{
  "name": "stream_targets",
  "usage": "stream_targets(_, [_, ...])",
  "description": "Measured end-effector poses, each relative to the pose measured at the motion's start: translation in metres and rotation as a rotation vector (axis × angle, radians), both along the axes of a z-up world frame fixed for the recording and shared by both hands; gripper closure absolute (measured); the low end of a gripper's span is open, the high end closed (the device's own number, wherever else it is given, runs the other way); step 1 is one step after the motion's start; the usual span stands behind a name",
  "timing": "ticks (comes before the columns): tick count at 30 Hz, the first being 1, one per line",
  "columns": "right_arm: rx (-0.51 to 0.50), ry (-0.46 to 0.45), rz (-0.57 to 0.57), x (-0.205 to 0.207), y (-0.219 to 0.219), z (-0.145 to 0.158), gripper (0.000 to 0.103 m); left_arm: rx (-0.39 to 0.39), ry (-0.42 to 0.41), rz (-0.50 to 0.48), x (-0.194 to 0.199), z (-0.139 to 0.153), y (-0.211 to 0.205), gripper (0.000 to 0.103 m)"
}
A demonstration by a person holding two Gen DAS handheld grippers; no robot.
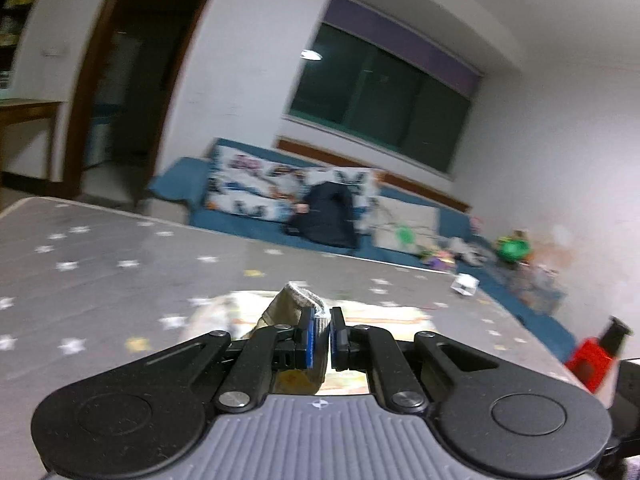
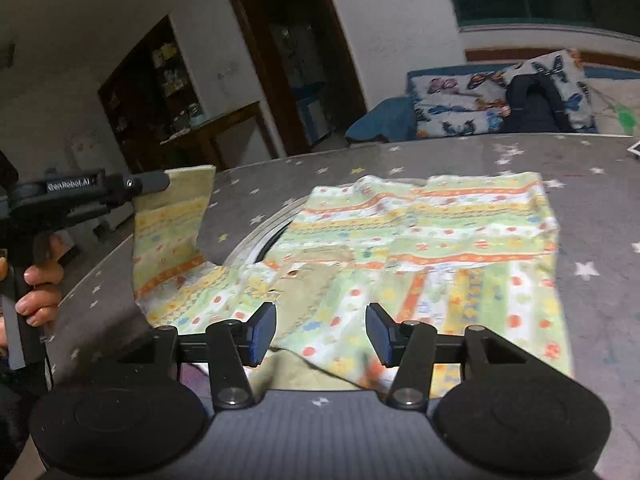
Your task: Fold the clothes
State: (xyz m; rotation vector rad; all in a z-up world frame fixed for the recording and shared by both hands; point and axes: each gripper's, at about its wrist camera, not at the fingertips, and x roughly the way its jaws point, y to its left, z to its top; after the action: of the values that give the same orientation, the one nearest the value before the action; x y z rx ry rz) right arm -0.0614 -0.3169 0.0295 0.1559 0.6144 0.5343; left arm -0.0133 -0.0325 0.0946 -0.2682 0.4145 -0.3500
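Sprawling soft and striped in green, orange and yellow, the garment (image 2: 420, 248) has one sleeve (image 1: 298, 304) pinched by the left tongs (image 1: 320, 334); the right tongs (image 2: 321, 334) gape, holding nothing.

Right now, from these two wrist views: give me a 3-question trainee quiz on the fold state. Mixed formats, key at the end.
1. True or false: the left gripper is shut on a sleeve cuff of the striped garment.
2. Multiple choice: the right gripper is A) shut on the hem, B) open above the garment, holding nothing, C) out of view.
3. Fill in: in the right wrist view, the sleeve held by the left gripper is ____ off the star-print surface, while the body of the garment lies spread flat on it.

Key: 1 true; 2 B; 3 lifted.
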Motion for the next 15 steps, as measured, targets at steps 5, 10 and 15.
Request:
stream_targets(5, [0.022, -0.013, -0.1, -0.005, -0.029, -0.001, 0.052, -0.048, -0.015, -0.143, 0.013, 0.009, -0.051, 0.095])
stream_targets(10, [0.032, -0.014, -0.176, -0.008, -0.052, -0.002, 0.052, -0.089, -0.024, -0.292, 0.031, 0.01, -0.1, 0.094])
stream_targets(15, [0.03, -0.005, -0.223, -0.012, -0.07, -0.004, 0.052, -0.067, 0.033, -0.397, 0.043, -0.001, -0.116, 0.084])
